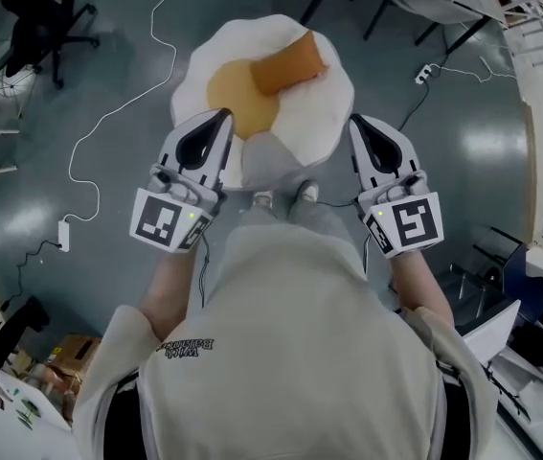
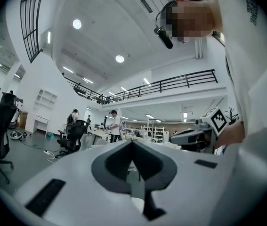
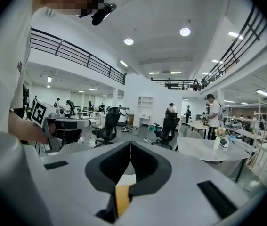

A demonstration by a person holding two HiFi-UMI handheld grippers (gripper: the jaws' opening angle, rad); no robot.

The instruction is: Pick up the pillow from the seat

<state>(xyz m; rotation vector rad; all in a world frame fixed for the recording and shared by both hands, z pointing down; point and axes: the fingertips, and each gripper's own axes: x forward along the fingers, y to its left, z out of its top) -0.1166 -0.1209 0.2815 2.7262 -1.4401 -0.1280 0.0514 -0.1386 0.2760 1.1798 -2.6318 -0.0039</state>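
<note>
Orange pillow [image 1: 290,63] lies at one o'clock on the seat [image 1: 333,113]; your left gripper [image 1: 224,115] and right gripper [image 1: 355,121] sit at seven and five, jaws together.

The right gripper [image 3: 130,145] has its fingers [image 3: 148,166] pressed together; a yellow patch [image 3: 123,197], perhaps the pillow, shows at 6 o'clock.
</note>
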